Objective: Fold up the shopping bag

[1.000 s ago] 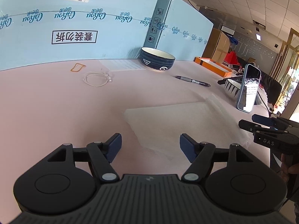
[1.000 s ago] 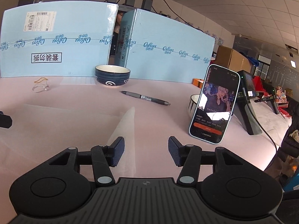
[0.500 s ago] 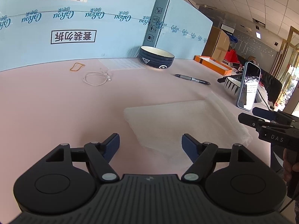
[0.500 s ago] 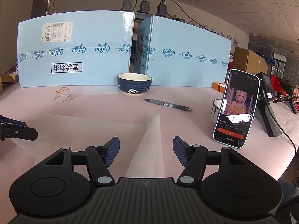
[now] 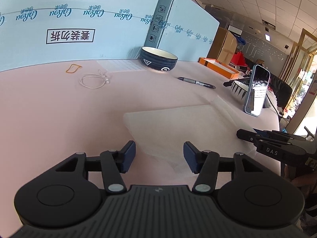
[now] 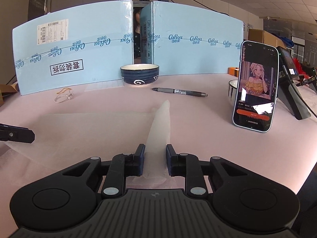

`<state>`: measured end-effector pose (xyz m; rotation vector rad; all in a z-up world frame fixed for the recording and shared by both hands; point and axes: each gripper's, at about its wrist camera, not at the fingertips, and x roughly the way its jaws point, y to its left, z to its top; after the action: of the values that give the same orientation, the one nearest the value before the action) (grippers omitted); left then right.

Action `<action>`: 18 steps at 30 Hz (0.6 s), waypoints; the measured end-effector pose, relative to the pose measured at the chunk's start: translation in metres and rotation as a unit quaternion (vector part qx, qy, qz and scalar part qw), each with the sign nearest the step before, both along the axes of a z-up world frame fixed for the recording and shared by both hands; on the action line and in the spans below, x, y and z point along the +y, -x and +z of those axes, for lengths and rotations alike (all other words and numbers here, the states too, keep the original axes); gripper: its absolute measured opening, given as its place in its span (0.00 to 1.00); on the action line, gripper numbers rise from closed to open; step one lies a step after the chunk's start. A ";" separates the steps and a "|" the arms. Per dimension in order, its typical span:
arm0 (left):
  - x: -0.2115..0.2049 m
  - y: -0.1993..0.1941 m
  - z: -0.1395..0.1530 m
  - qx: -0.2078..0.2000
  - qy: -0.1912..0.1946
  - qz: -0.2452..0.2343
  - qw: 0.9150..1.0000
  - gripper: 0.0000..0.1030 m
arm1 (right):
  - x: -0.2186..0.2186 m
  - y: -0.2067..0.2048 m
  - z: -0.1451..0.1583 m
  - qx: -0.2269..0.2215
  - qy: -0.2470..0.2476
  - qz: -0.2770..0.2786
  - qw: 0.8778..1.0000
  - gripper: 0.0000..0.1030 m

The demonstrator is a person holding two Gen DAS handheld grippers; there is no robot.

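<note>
Grasp step: both grippers closing on the bag's near edge.
Translucent white plastic shopping bag point(image 5: 178, 123) flat on pink surface point(image 5: 49, 109); left gripper point(image 5: 159, 156) and right gripper point(image 6: 154, 159) jaws closing, bag between, not pinched. Next I lift together, fold away.

Your left gripper point(image 5: 159, 157) is low over the pink table point(image 5: 49, 107), its jaws closing with the near edge of the white shopping bag point(image 5: 178, 123) between them, not yet pressed. Your right gripper point(image 5: 245, 134) touches the bag's right edge. Behind lie a pen point(image 5: 196, 82) and a dark bowl point(image 5: 158, 61).
</note>
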<state>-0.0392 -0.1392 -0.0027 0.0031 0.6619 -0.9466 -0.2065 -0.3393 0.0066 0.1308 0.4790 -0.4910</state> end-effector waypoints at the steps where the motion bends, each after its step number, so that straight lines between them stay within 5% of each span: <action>1: -0.001 0.001 0.000 -0.001 -0.005 0.001 1.000 0.14 | -0.001 0.001 0.000 -0.005 -0.007 0.001 1.000 0.09; 4: -0.004 0.003 0.000 0.001 -0.009 -0.003 1.000 0.02 | -0.002 0.004 0.000 -0.014 -0.015 0.009 1.000 0.06; 9: -0.001 0.015 0.003 -0.002 0.007 -0.015 1.000 0.01 | -0.001 0.008 0.002 -0.031 -0.033 0.030 0.999 0.06; 18: 0.065 0.035 0.013 0.005 0.072 0.078 0.994 0.01 | 0.015 -0.003 0.017 -0.080 -0.089 0.121 0.985 0.06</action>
<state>-0.0743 -0.0740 0.0103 -0.1795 0.5924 -0.8414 -0.2033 -0.3244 0.0236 0.2780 0.3750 -0.1976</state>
